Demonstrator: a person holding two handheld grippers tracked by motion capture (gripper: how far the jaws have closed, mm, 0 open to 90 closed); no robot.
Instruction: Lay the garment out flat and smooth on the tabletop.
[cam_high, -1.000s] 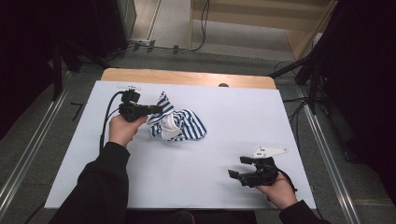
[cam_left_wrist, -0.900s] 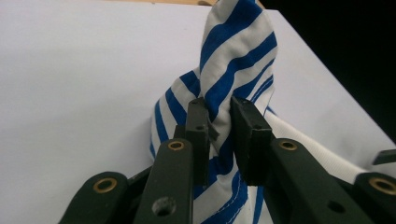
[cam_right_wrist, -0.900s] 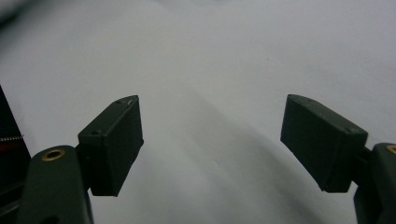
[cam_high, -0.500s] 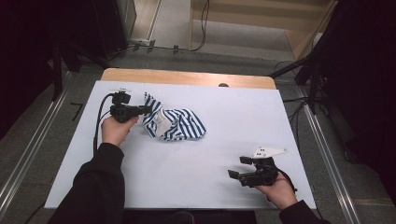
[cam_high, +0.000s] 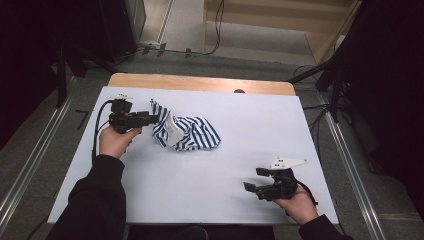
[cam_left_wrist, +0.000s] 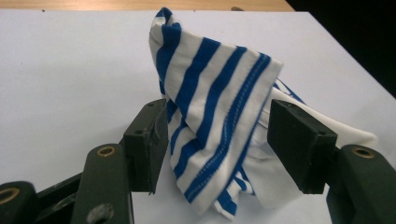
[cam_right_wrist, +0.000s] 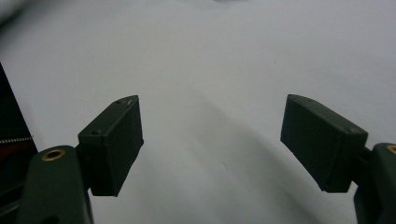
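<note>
Work barely begun, by the look of it — the blue-and-white striped cloth (cam_high: 184, 131) lies crumpled and bunched on the white table (cam_high: 250, 120), left of centre and toward the far edge, nothing flattened or folded yet. Left gripper (cam_high: 156, 119) sits at the cloth's left end; in the left gripper view a raised, peaked fold of the cloth (cam_left_wrist: 212, 116) stands between the two jaws, which are spread apart with a gap on each side of the fabric — open, not pinching. Judged: a grasp is set up but not closed; closing, lifting and spreading all remain. Right gripper (cam_high: 255, 189) rests low at the near right of the table, well apart from the cloth, jaws wide with only bare tabletop between them (cam_right_wrist: 210, 144) — idle.
</note>
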